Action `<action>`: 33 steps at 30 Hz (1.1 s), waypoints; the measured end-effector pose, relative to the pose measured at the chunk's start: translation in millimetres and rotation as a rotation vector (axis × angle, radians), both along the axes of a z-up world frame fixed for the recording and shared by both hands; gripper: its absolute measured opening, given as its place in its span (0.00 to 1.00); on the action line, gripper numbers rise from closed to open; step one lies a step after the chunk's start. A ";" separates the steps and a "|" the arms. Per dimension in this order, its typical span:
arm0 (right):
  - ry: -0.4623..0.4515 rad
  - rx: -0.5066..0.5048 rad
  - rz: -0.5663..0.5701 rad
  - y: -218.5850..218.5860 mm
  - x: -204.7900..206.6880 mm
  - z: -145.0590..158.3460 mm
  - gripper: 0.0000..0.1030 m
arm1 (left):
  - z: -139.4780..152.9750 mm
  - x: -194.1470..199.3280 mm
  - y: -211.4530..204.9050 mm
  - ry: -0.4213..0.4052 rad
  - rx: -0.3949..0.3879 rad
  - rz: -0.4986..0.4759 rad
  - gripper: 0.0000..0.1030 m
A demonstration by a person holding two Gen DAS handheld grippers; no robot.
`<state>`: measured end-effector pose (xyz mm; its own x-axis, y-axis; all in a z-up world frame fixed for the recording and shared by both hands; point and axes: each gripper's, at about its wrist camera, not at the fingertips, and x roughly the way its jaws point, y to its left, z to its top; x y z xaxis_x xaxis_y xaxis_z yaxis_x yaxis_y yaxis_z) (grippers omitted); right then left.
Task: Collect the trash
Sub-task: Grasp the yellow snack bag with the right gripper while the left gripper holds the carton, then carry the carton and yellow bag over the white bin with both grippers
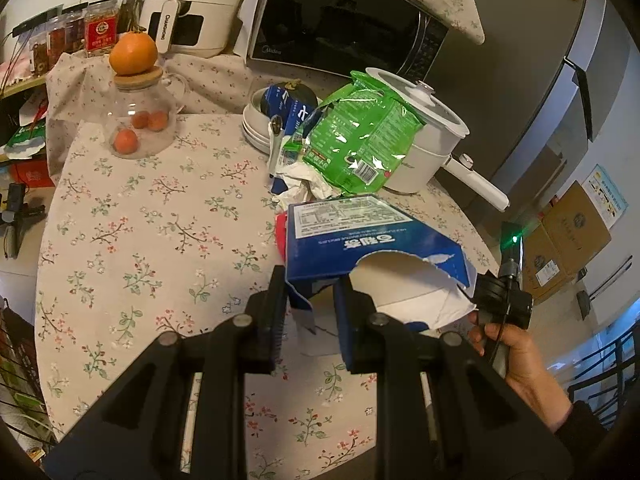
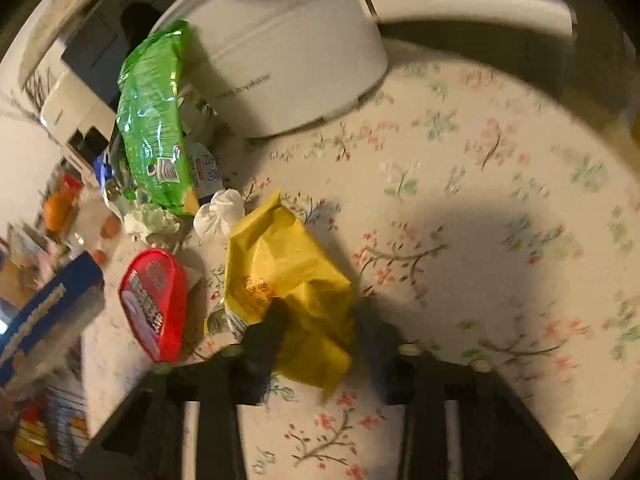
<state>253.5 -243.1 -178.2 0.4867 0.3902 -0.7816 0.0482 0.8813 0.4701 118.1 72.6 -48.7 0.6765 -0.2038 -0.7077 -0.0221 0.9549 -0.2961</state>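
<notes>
My left gripper (image 1: 312, 292) is shut on the torn edge of a blue and white carton (image 1: 360, 236) and holds it over the floral tablecloth (image 1: 160, 240). Beyond it lie crumpled white tissue (image 1: 308, 188), a green foil bag (image 1: 360, 140) and a blue packet (image 1: 288, 110). In the right wrist view my right gripper (image 2: 320, 316) is open, its fingers on either side of a yellow plastic bag (image 2: 280, 272). Beside that lie a red container (image 2: 154, 304), a white tissue ball (image 2: 220, 216), the green bag (image 2: 152, 132) and the blue carton (image 2: 44, 312).
A white electric pot (image 1: 424, 128) with a long handle stands behind the trash, also in the right wrist view (image 2: 288, 48). A glass jug (image 1: 140, 120) with an orange on its lid, a microwave (image 1: 340, 24), an air fryer (image 1: 192, 12) and stacked bowls (image 1: 256, 128) stand further back.
</notes>
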 end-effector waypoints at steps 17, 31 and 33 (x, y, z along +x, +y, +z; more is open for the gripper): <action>-0.129 -0.168 -0.018 -56.9 -90.6 101.1 0.19 | 9.4 -21.4 -50.5 -0.012 -0.030 -0.159 0.24; -0.115 -0.241 -0.187 -157.6 -185.7 125.2 0.19 | 6.4 -56.2 -162.3 -0.016 0.025 -0.478 0.24; -0.101 -0.253 -0.212 -173.6 -197.2 122.6 0.19 | 2.4 -59.9 -183.4 -0.007 0.039 -0.544 0.24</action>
<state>56.3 -416.7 -55.6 0.6159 0.0722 -0.7845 0.2070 0.9460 0.2495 58.2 -110.8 -46.3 0.4853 -0.4992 -0.7179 0.4797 0.8384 -0.2587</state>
